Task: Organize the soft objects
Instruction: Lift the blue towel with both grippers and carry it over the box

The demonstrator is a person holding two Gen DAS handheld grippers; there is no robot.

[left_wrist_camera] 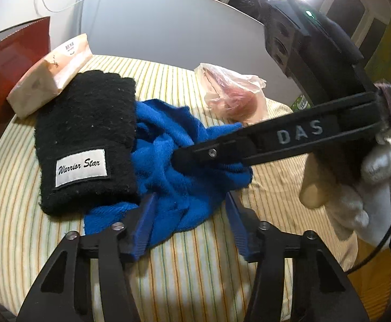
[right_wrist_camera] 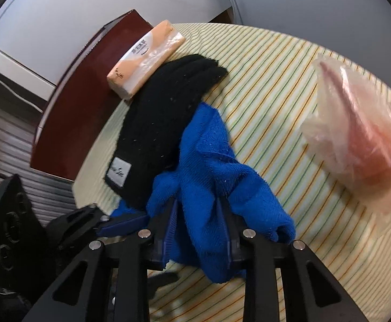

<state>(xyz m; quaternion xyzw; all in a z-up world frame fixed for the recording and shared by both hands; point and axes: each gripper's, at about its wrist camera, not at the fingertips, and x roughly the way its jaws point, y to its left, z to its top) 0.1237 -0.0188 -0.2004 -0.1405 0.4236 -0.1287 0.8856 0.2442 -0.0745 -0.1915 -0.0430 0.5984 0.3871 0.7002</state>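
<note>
Two sets of tongs are seen meeting at one crumpled blue towel point(left_wrist_camera: 168, 161) on the striped counter point(left_wrist_camera: 21, 228). In the left wrist view, the left tongs point(left_wrist_camera: 187, 209) are set astride the towel's near edge, blue fingers point(left_wrist_camera: 144, 228) against the fabric, though a firm pinch cannot be told. A folded black towel point(left_wrist_camera: 88, 139) lies just left, its long axis running away from the camera, label nearest. In the right wrist view, the right tongs point(right_wrist_camera: 198, 228) are clenched on a raised fold of the blue towel — its bulk is drawn lengthwise toward the black towel.
</note>
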